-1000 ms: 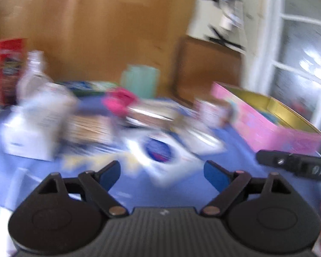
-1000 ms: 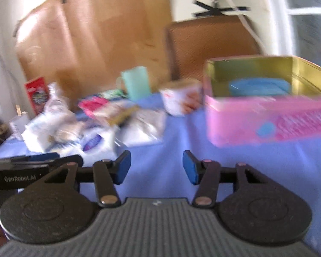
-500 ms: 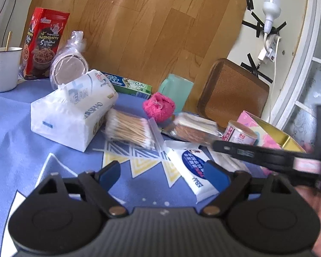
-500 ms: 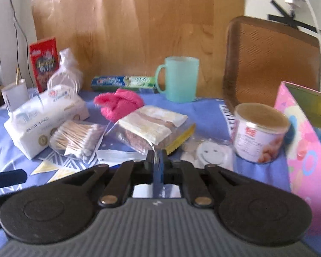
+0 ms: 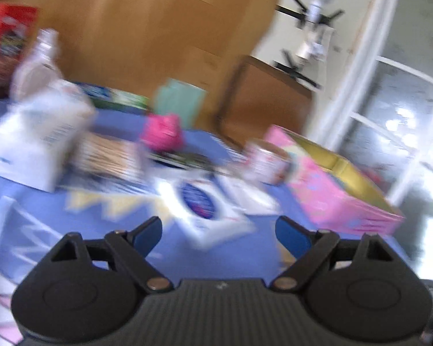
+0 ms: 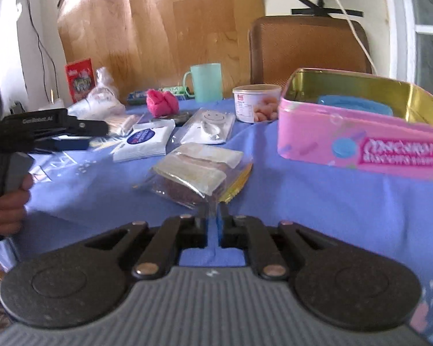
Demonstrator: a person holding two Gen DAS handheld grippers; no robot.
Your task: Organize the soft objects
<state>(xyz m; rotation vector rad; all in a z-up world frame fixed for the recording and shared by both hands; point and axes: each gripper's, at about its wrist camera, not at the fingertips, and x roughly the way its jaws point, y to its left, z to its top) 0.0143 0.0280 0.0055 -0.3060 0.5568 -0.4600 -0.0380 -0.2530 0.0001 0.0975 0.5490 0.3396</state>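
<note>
**Lining up on the sponge pack**

My right gripper sits low over the blue cloth, jaws a narrow slit apart and opening, with nothing between them. Just ahead of the tips lies the clear pack of sponges, one corner pointing at me. The pink tin stands to its right, lid off, something blue already inside, so I judge that is where soft things go.

My left gripper hangs wide open and empty over the cloth; its view is smeared, though I can make out the tissue packet ahead of it. From the right view it hovers well to the left, a hand on its handle.

To do this step well, I would let the right jaws spread wider than the pack's thickness before advancing, come in low and level, and take the pack across its body rather than by the loose film at the corner, which would likely slip. The pink cloth ball farther back can wait.
</note>
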